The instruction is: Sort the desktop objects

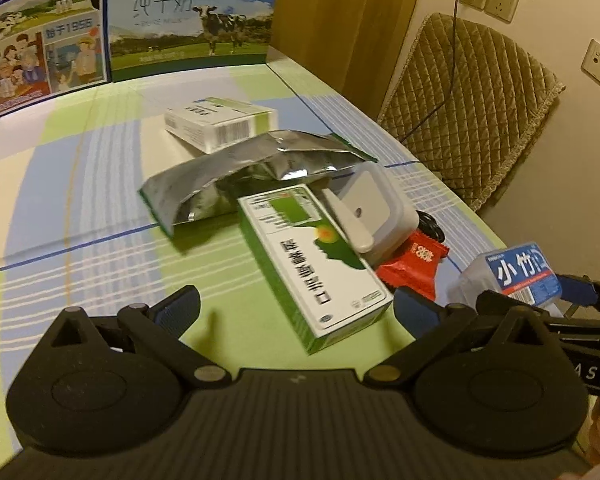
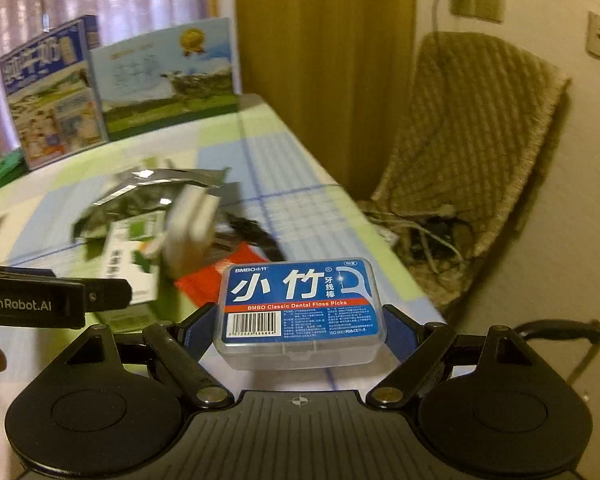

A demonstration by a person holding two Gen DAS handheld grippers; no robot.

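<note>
Between the jaws of my right gripper (image 2: 298, 326) sits the dental floss pick box (image 2: 298, 312), clamped on its two short sides by the blue pads and apparently raised off the tablecloth (image 2: 260, 152). I judge it light, rigid and smooth-walled, so liable to slip; the short ends, where I have it, are the right hold, as the flat faces there give the pads full bearing. It is a clear plastic case, rounded at the corners, with a blue label, a red band and a barcode, and a lid seam along the near edge.

My left gripper (image 1: 296, 308) has its jaws spread wide and grips nothing. Just ahead of them lies a green-and-white medicine carton (image 1: 312, 268), flat and askew. Beyond it rest a white plastic container (image 1: 374, 212) with a white clip, a red snack sachet (image 1: 414, 266) partly beneath, a crumpled silver foil pouch (image 1: 236, 172) and a second white carton (image 1: 220, 122). Two milk cartons (image 1: 192, 16) stand at the far edge.
</note>
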